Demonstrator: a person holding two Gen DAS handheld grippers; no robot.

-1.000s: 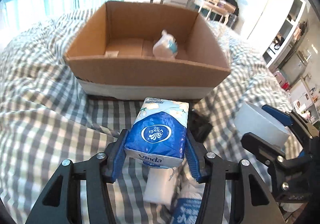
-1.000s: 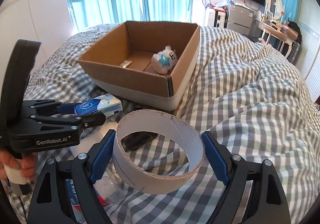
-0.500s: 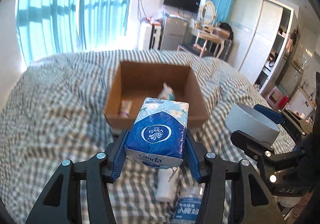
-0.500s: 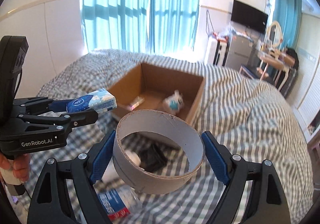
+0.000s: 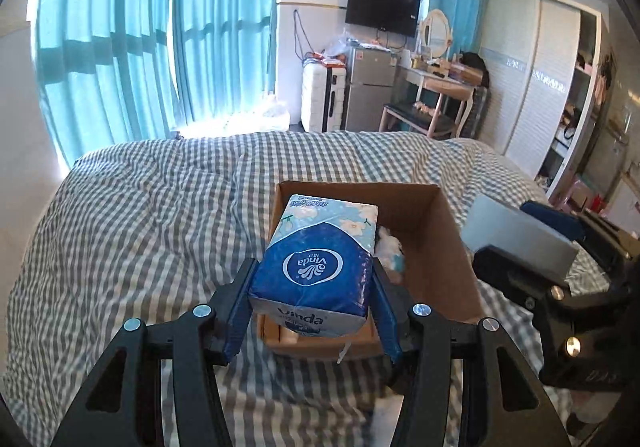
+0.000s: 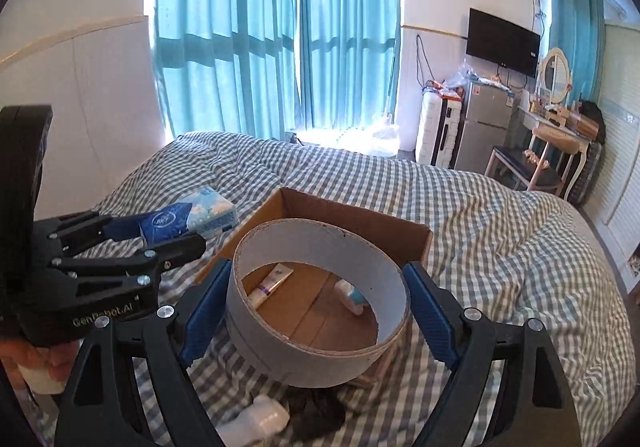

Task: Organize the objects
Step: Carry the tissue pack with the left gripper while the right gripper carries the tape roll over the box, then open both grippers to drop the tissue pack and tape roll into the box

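Item one: we are holding the left gripper (image 5: 313,299) with its blue pads pressing both sides of a blue-and-white tissue pack (image 5: 320,261), the jaws parted only as far as the pack is wide; the pack is hanging in the air above the near edge of the cardboard box (image 5: 436,247), at 12 o'clock from that camera. Item two: we are holding the right gripper (image 6: 316,305) spread wide, its pads bearing on opposite sides of a grey cardboard ring (image 6: 320,343), which is lying roughly level and hovering over the near side of the same box (image 6: 352,219). Item three: the box is sitting open on a checked bedspread (image 6: 500,231). Through the ring we are seeing a small tube (image 6: 272,283) lying on the box floor at 10 o'clock and a small white-and-blue toy (image 6: 352,297) at 2 o'clock. Item four: in the right wrist view the left gripper (image 6: 168,233) is showing at 9 o'clock, with the pack (image 6: 192,217) clamped between its fingers. Item five: on the bedspread at 6 o'clock below the ring, a white bottle (image 6: 260,419) is lying beside a dark, crumpled object (image 6: 316,415) we cannot identify.
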